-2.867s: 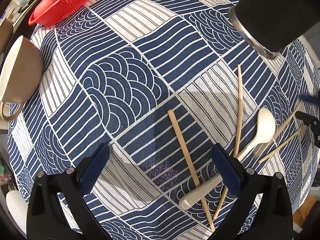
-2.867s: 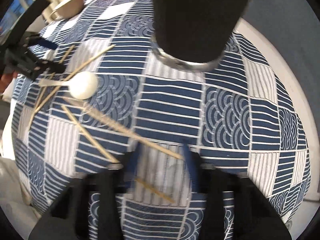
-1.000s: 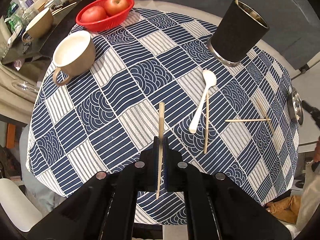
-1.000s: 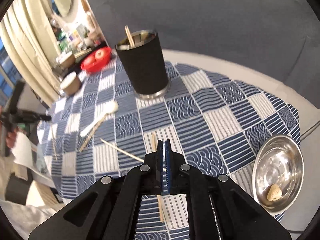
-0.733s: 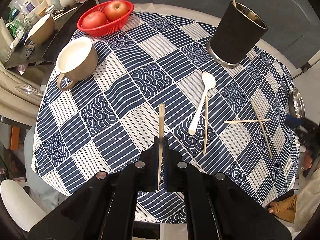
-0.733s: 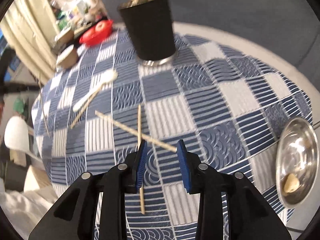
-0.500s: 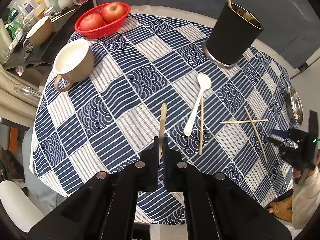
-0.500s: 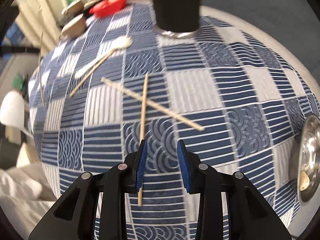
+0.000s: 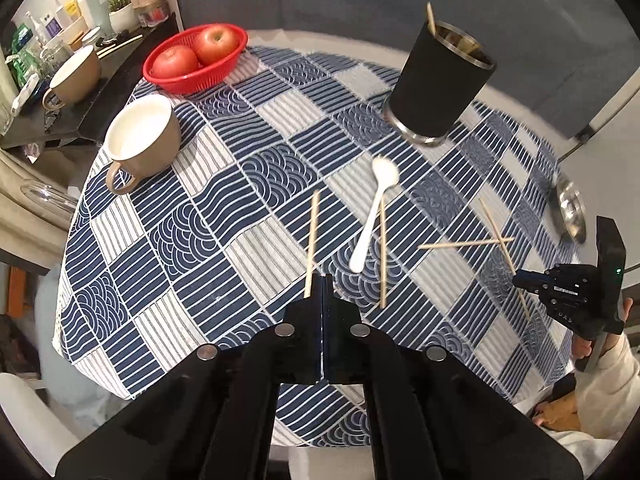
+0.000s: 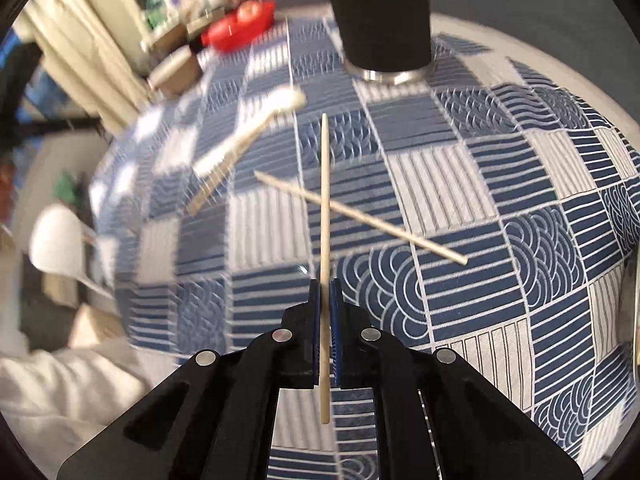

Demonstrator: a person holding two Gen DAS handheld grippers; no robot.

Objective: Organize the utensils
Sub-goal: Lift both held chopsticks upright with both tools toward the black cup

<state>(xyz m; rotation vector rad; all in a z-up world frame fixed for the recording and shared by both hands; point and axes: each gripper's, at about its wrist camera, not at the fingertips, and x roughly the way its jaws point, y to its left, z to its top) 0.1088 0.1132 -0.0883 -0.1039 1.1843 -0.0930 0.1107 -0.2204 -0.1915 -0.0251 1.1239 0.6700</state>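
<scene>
My left gripper (image 9: pixel 322 280) is shut on a wooden chopstick (image 9: pixel 311 240), held above the near side of the table. My right gripper (image 10: pixel 325 286) is shut on another wooden chopstick (image 10: pixel 325 200) that crosses over a second chopstick (image 10: pixel 360 218) lying on the cloth. In the left wrist view the right gripper (image 9: pixel 520 280) is at the table's right edge by that crossed pair (image 9: pixel 496 240). A white spoon (image 9: pixel 374 212) and a chopstick (image 9: pixel 382 252) lie mid-table. The black utensil cup (image 9: pixel 438 80) stands at the far right with a chopstick in it.
A tan mug (image 9: pixel 140 140) stands at the left. A red basket with two apples (image 9: pixel 196 58) is at the far left. A small steel dish (image 9: pixel 570 212) sits at the right edge. The round table has a blue and white patterned cloth (image 9: pixel 248 168).
My right gripper opened, dropped to the table and shut on a chopstick of the crossed pair. My left gripper stayed shut on its chopstick and rose a little.
</scene>
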